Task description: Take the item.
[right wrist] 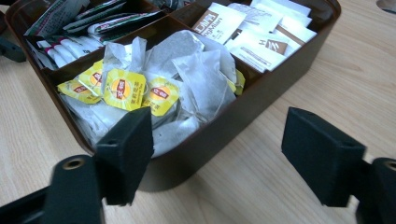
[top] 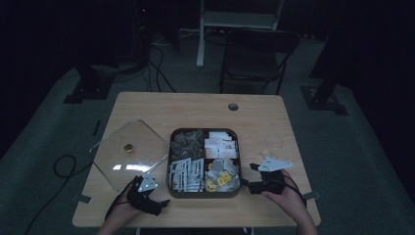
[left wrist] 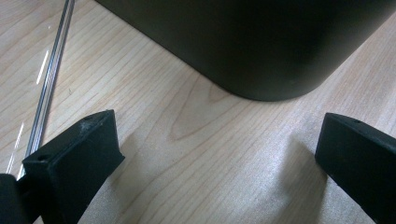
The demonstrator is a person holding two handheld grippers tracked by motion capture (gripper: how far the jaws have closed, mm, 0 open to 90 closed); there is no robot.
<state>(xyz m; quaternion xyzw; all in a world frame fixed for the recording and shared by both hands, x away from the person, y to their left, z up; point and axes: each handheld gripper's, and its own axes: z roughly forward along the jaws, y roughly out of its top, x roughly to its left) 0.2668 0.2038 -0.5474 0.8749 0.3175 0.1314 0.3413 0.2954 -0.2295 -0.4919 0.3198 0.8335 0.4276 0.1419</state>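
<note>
Fingers (right wrist: 212,154) apart beside tea box (right wrist: 261,88)

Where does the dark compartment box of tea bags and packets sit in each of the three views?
High view: box at table centre, between the two hands.
Left gripper view: its dark rounded corner fills the top, beyond the open jaws.
Right gripper view: box wall across the upper frame, tea bags nearest.
Shared landmark: the wooden table.

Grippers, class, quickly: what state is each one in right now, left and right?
Left gripper: open, nothing between its jaws, bare table under it.
Right gripper: open, holding nothing, facing the box of tea bags.
</note>
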